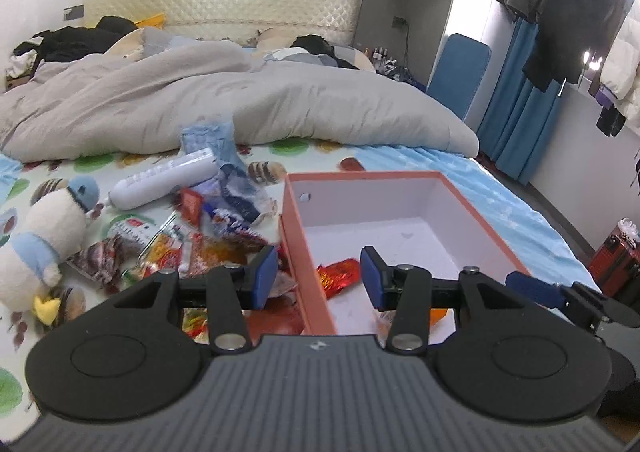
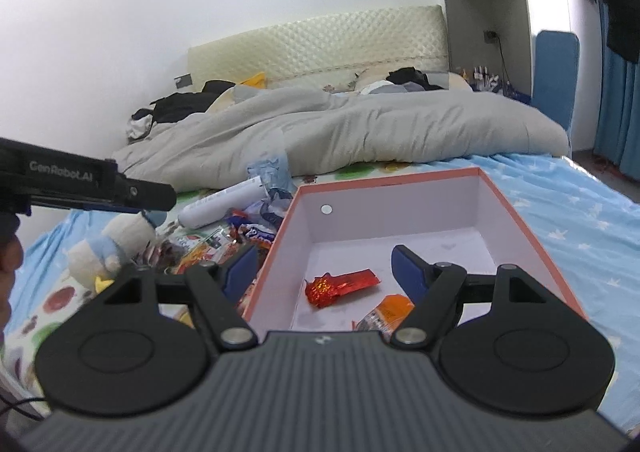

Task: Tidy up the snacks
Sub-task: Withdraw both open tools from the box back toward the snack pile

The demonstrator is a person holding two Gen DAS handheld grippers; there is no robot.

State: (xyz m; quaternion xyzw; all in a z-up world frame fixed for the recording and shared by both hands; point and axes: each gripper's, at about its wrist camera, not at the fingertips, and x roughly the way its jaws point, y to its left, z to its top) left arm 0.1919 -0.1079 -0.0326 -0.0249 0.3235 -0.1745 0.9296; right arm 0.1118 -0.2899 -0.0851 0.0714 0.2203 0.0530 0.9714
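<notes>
A: Going from the left, what is lying on the bed point(image 1: 500, 188)?

B: At the far left a plush penguin point(image 1: 44, 236) is sitting. Beside it the snack pile point(image 1: 192, 236) is spreading, with a white tube point(image 1: 164, 180) lying at its far edge. Right of the pile the orange box point(image 1: 472, 192) is standing open.

A: And the claws?

B: The left claw point(image 1: 318, 278) is hanging released, with nothing between its pads. It is straddling the left wall of the box, one pad over the pile and one over the box floor. The right claw point(image 2: 324, 272) is also spread wide and empty; it is hovering over the near left part of the box.

A: Is something already inside?

B: Yes. A red foil snack point(image 2: 340, 286) is lying on the box floor, its long axis running left to right. An orange packet point(image 2: 388, 312) is lying near it, partly hidden behind the right claw.

A: Which claw should be taking the next snack?

B: I am judging the left one. The pile is lying just left of and below its pads, so it is nearer. The box is touching the pile's right side, so the carry looks short.
</notes>
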